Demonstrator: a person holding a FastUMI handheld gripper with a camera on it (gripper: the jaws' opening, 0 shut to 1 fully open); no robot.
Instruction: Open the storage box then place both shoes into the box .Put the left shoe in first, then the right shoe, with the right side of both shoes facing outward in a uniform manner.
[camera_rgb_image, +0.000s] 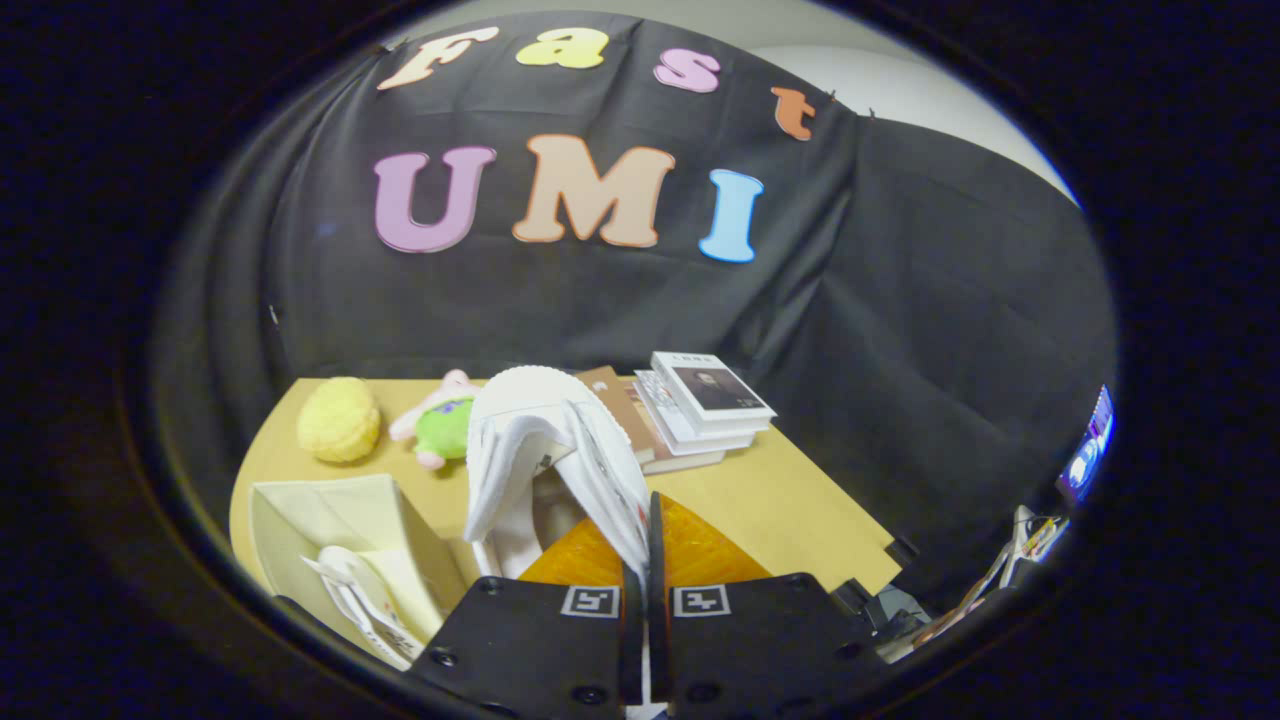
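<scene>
Storage box (330, 520) sits open on the worktop (780, 500), left of the fingers, with 1 white shoe (350, 590) already inside. Behind it: yellow plush ball (338, 420), green plush toy (445, 428). Gripper (640, 560) has its fingers nearly together, clamped on the collar edge of shoe 2 (545, 450), which hangs lifted above the worktop. Book stack (700, 405) sits beyond, to the right. Risk: thin edge grip, so the shoe could swing or slip during transfer and land facing the wrong way.
</scene>
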